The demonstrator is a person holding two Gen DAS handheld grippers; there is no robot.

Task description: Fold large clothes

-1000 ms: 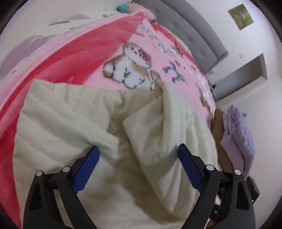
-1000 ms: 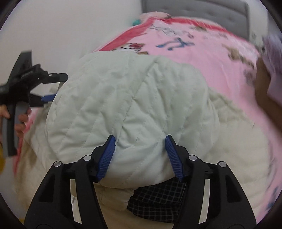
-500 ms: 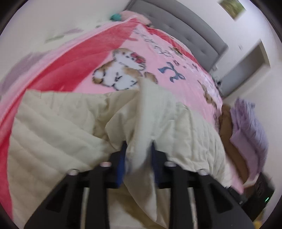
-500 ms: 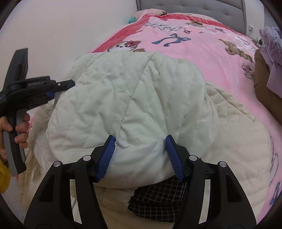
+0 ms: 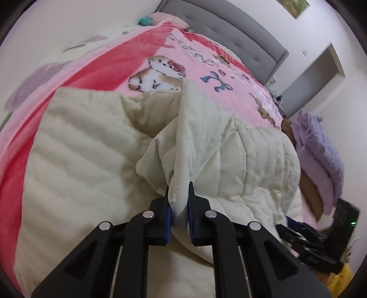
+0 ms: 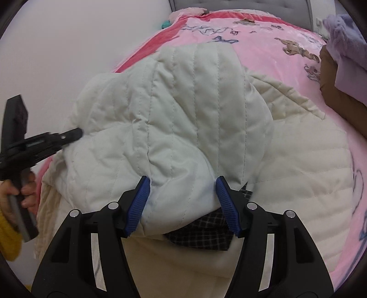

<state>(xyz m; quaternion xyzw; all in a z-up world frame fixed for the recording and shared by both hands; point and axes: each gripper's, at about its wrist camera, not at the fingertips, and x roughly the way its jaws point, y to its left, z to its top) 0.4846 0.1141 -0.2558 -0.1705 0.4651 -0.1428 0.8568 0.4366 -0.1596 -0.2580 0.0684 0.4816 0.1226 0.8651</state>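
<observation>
Checked lining (image 6: 197, 236) only under right tongs (image 6: 182, 201).

Both wrist cameras look steeply down, close over the quilted cream coat (image 5: 91, 160), toward the bed's grey headboard (image 5: 229, 29); both share the pink blanket (image 6: 263, 59).

A pink blanket (image 5: 201, 66) printed with cartoon animals and blue bows covers the bed, a grey padded headboard (image 5: 240, 34) at its far end. On the right lie a lilac garment (image 5: 318, 146) atop a brown one (image 6: 332, 91). A framed picture (image 5: 296, 6) hangs on the far wall.
</observation>
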